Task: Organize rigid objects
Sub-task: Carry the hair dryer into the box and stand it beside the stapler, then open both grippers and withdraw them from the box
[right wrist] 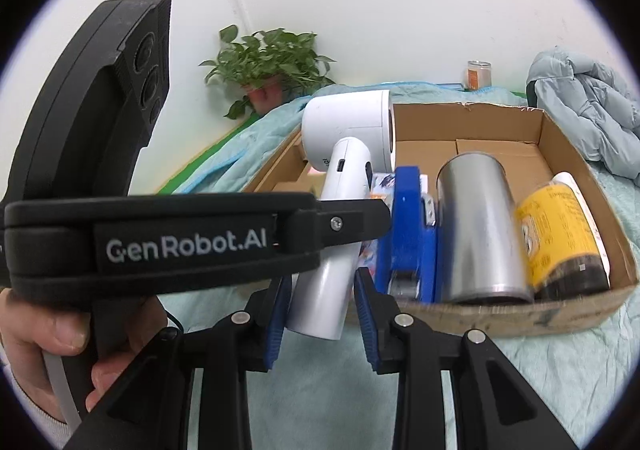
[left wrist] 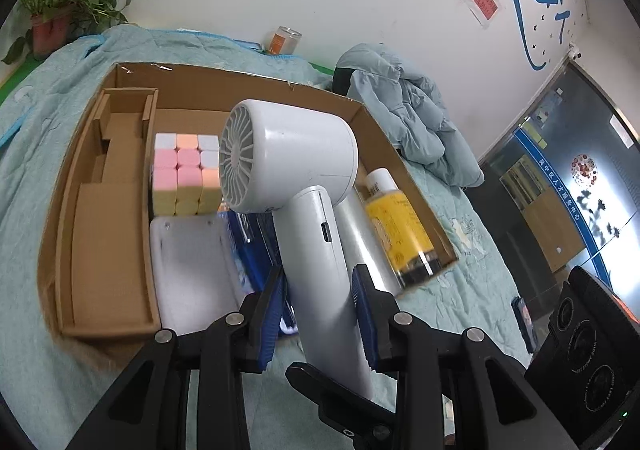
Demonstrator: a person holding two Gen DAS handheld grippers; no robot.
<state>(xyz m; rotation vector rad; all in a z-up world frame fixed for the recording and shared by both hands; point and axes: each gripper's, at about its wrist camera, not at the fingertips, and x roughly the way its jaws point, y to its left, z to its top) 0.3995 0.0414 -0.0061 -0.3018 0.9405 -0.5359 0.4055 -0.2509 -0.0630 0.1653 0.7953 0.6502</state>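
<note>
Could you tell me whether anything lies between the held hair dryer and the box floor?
Yes: under the hair dryer, held by the left claw, lie a blue packet, a white case and a silver cylinder.

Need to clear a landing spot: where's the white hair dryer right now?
The white hair dryer is held by its handle in the left gripper, its head over the cardboard box, between the pastel cube and the yellow bottle.

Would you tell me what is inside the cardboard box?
The cardboard box holds a pastel cube, silver can, yellow bottle and blue packet; the hair dryer hides the rest.
</note>
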